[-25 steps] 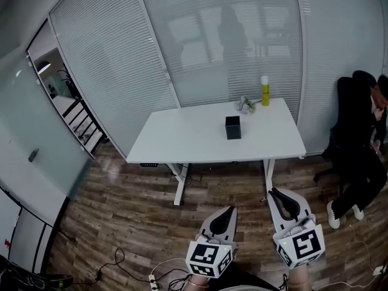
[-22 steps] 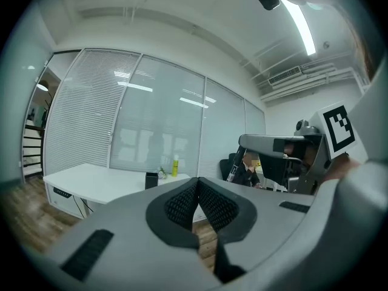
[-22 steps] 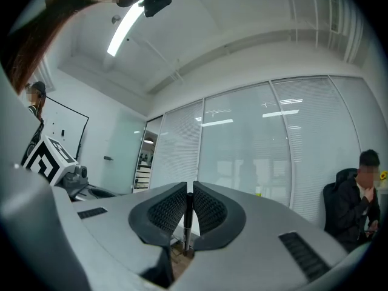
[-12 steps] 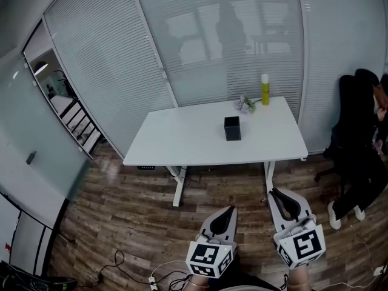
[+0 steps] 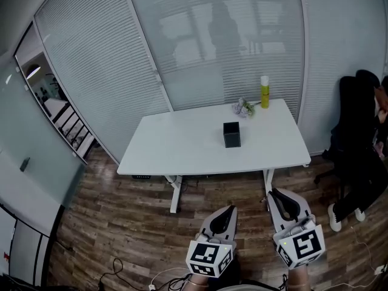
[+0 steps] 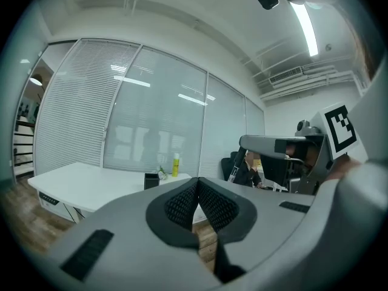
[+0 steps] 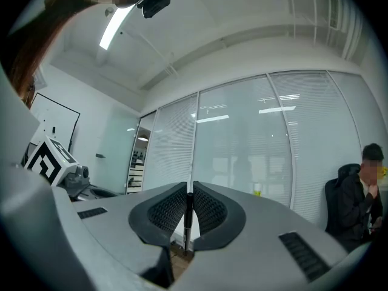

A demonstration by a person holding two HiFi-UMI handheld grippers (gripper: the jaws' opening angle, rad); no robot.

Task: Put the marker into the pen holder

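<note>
Closer now: the white surface (image 5: 182, 150) and the black pen holder (image 5: 231, 134) on it look bigger in the head view, so I'd say it's still the walk-up. Right gripper (image 5: 274, 193) is clamped on the marker (image 7: 188, 220), well short of the holder. Left gripper (image 5: 231, 210) is closed on nothing. Wood floor (image 5: 121, 223), blinds all round, and a yellow bottle (image 5: 264, 91) at the far edge.

Table (image 5: 176, 147): smooth matt white top, laminate by the look. On the table, the pen holder (image 5: 231, 134) is matt black, and the yellow bottle (image 5: 264, 91) at the table's far edge looks like glossy plastic. Under the table the floor (image 5: 121, 223) is brown wood-grain plank with a mild sheen; behind the table the wall (image 5: 200, 53) is glossy glass over fine slatted blinds. Left gripper (image 6: 197, 180) and right gripper (image 7: 189, 190) have matt grey plastic shells with black, finely ribbed, rubbery-looking pads (image 7: 167, 211); the marker (image 7: 188, 220) is smooth black.
</note>
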